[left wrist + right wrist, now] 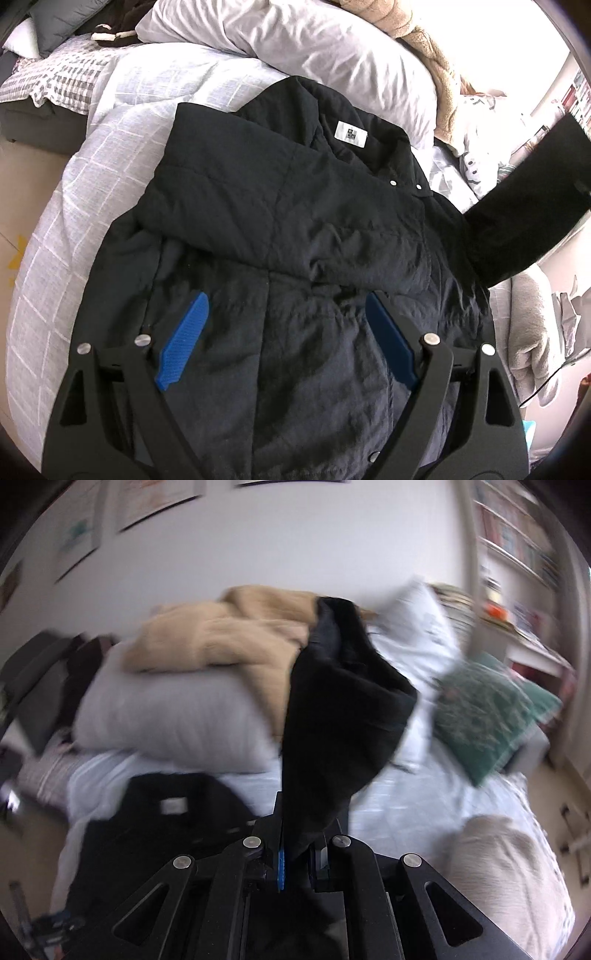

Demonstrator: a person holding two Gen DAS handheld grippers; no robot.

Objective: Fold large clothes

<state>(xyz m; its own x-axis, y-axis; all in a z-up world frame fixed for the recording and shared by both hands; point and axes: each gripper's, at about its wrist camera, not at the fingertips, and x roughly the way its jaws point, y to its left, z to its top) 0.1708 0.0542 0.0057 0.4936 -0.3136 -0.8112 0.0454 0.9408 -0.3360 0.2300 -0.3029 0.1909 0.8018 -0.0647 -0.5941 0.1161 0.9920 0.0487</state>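
1. Here, the black jacket (295,221) lies spread on the bed (92,177), collar at the far end.
2. Right tongs (299,864) are clamped on its sleeve (340,709), held raised.
3. Left tongs (286,325) gape wide above the jacket's near part, gripping nothing.

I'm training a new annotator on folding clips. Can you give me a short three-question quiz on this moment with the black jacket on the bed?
1. True or false: the left gripper is shut on the black jacket.
2. What does the right gripper hold? A) the tan blanket B) a black sleeve C) the green cushion
3. Fill in: the white label sits inside the jacket's ____.

Key
1. False: its jaws stand wide apart over the jacket body and grip nothing.
2. B: the black sleeve rises from its closed jaws, lifted clear of the bed. The tan blanket and green cushion lie untouched behind it.
3. Collar.
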